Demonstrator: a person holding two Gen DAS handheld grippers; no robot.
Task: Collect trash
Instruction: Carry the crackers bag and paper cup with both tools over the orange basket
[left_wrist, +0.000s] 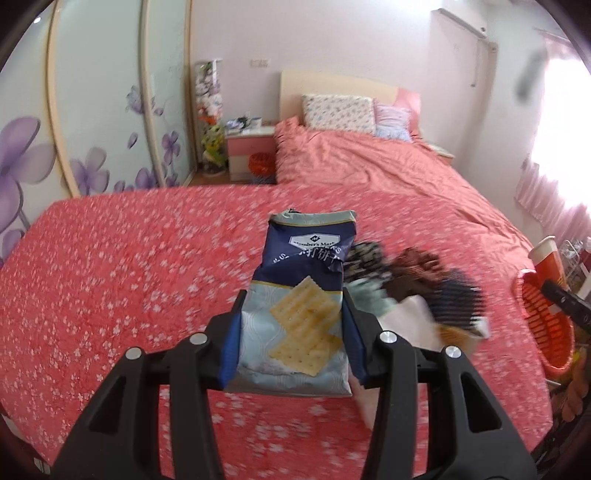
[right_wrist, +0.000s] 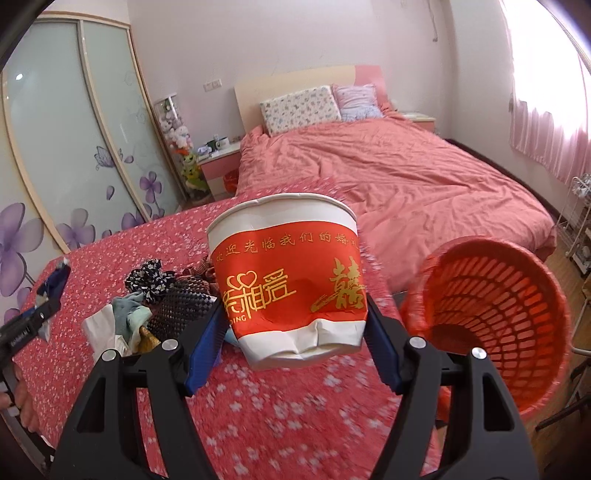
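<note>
A surface (left_wrist: 110, 280) draped in red cloth with white blossoms stands at the foot of a bed (left_wrist: 369, 162) with a salmon cover. The left gripper (left_wrist: 293, 306) has its jaws closed on a cracker bag (left_wrist: 299, 314) above the cloth, beside a heap of socks (left_wrist: 424, 280). The right gripper (right_wrist: 295, 314) clamps a dented red-and-white paper cup (right_wrist: 291, 280), just left of a tilted orange basket (right_wrist: 495, 310). Floral wardrobe doors (right_wrist: 74, 147) line the left wall.
</note>
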